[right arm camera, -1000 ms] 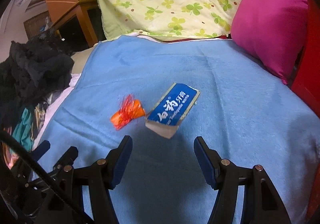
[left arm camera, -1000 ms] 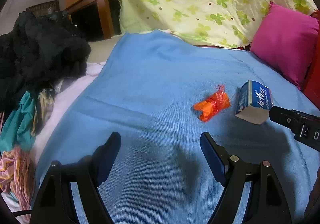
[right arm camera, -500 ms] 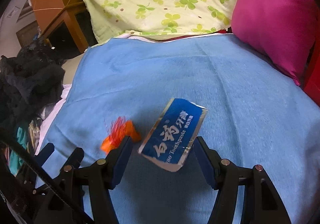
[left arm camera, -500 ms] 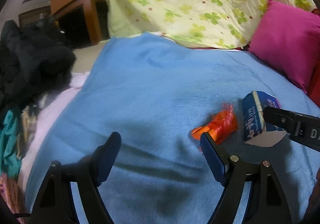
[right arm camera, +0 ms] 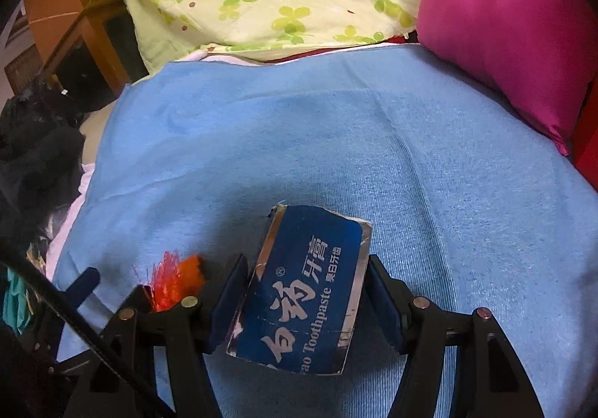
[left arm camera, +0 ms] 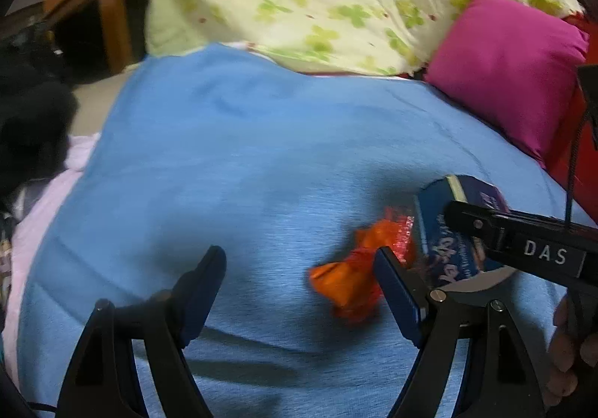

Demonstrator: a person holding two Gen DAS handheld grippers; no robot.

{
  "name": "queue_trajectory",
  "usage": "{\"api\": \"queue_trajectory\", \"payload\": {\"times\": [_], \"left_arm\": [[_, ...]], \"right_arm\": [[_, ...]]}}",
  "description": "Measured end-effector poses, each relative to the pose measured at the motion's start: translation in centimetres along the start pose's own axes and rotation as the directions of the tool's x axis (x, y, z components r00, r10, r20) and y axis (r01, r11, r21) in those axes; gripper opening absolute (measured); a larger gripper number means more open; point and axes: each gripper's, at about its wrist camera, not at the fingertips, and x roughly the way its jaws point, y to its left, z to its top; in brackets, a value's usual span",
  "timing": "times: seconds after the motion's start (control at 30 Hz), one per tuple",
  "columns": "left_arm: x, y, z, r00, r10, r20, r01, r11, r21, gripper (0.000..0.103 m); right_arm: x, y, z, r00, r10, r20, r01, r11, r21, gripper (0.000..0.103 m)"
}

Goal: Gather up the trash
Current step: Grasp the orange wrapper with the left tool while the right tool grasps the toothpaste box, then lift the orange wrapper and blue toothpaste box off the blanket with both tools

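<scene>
Right gripper (right arm camera: 304,291) straddles the blue toothpaste box (right arm camera: 302,291) on the blue blanket (right arm camera: 411,156), fingers at both box sides, contact unclear, can't tell if clamped. Left gripper (left arm camera: 299,279) spread wide, nothing gripped, orange wrapper (left arm camera: 351,279) against its right finger, mid-blanket, beside box.

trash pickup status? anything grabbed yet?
Nothing collected. In hand: right tool straddles the blue toothpaste box, not visibly clamped; left tool hangs open beside the orange wrapper. Left: grip both off the blue blanket; no bin in view.
</scene>
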Motion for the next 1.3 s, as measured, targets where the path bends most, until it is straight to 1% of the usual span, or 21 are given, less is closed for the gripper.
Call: {"api": "queue_trajectory", "payload": {"times": [0.07, 0.1, 0.2, 0.23, 0.3, 0.33, 0.37, 0.43, 0.47, 0.5, 0.57, 0.83, 1.07, 1.3], "left_arm": [[0.3, -0.4, 0.1, 0.999, -0.028, -0.016, 0.028, 0.999, 0.014, 0.082], [0.5, -0.6, 0.1, 0.999, -0.035, -0.023, 0.036, 0.999, 0.019, 0.082], [0.9, -0.7, 0.0, 0.998, -0.052, -0.045, 0.053, 0.998, 0.021, 0.080], [1.1, -0.6, 0.0, 0.996, -0.067, -0.052, 0.068, 0.998, 0.013, 0.076], [1.3, -0.6, 0.0, 0.993, -0.098, -0.064, 0.098, 0.995, -0.001, 0.061], [1.3, -0.7, 0.0, 0.991, -0.112, -0.067, 0.112, 0.994, -0.001, 0.057], [1.3, -0.9, 0.0, 0.991, -0.119, -0.069, 0.120, 0.993, 0.006, 0.051], [1.3, -1.5, 0.0, 0.993, -0.100, -0.067, 0.102, 0.994, 0.031, 0.050], [1.2, -1.8, 0.0, 0.993, -0.098, -0.066, 0.101, 0.994, 0.040, 0.046], [1.2, -1.9, 0.0, 0.993, -0.098, -0.064, 0.101, 0.994, 0.043, 0.045], [1.1, -2.0, 0.1, 0.993, -0.096, -0.063, 0.099, 0.994, 0.040, 0.035], [0.2, -2.1, 0.1, 0.997, -0.048, -0.065, 0.049, 0.999, 0.012, 0.035], [-3.0, -2.9, 0.2, 1.000, -0.015, -0.010, 0.015, 1.000, 0.000, 0.035], [-6.4, -2.3, 0.0, 0.999, 0.032, 0.041, -0.029, 0.998, -0.052, 0.035]], "right_arm": [[0.1, -0.2, 0.0, 1.000, 0.009, 0.002, -0.009, 1.000, -0.001, 0.067], [0.2, -0.3, 0.0, 1.000, 0.013, 0.004, -0.013, 1.000, 0.001, 0.062], [0.2, -0.5, 0.0, 1.000, 0.023, 0.010, -0.024, 1.000, 0.004, 0.061], [0.2, -0.6, 0.0, 1.000, 0.022, 0.014, -0.022, 1.000, 0.002, 0.061], [0.1, -0.6, 0.0, 1.000, 0.018, 0.017, -0.018, 1.000, 0.001, 0.061], [0.1, -0.6, -0.1, 1.000, 0.017, 0.018, -0.017, 1.000, 0.001, 0.061], [0.1, -0.7, -0.1, 1.000, 0.017, 0.018, -0.017, 1.000, 0.001, 0.061], [-0.1, -0.6, -0.2, 1.000, 0.014, 0.020, -0.014, 1.000, 0.000, 0.061], [-0.1, -0.5, -0.2, 1.000, 0.012, 0.022, -0.012, 1.000, -0.002, 0.061], [-0.2, -0.5, -0.3, 1.000, 0.012, 0.023, -0.012, 1.000, -0.003, 0.061], [-0.4, -0.6, -0.4, 1.000, 0.014, 0.024, -0.014, 1.000, -0.003, 0.061], [-1.7, -1.3, -0.5, 0.998, 0.036, 0.044, -0.036, 0.999, 0.007, 0.061], [-3.9, -1.3, -1.1, 0.996, 0.050, 0.070, -0.048, 0.999, -0.018, 0.061], [-6.8, -1.5, -1.9, 0.992, 0.073, 0.104, -0.070, 0.997, -0.033, 0.061]]}}
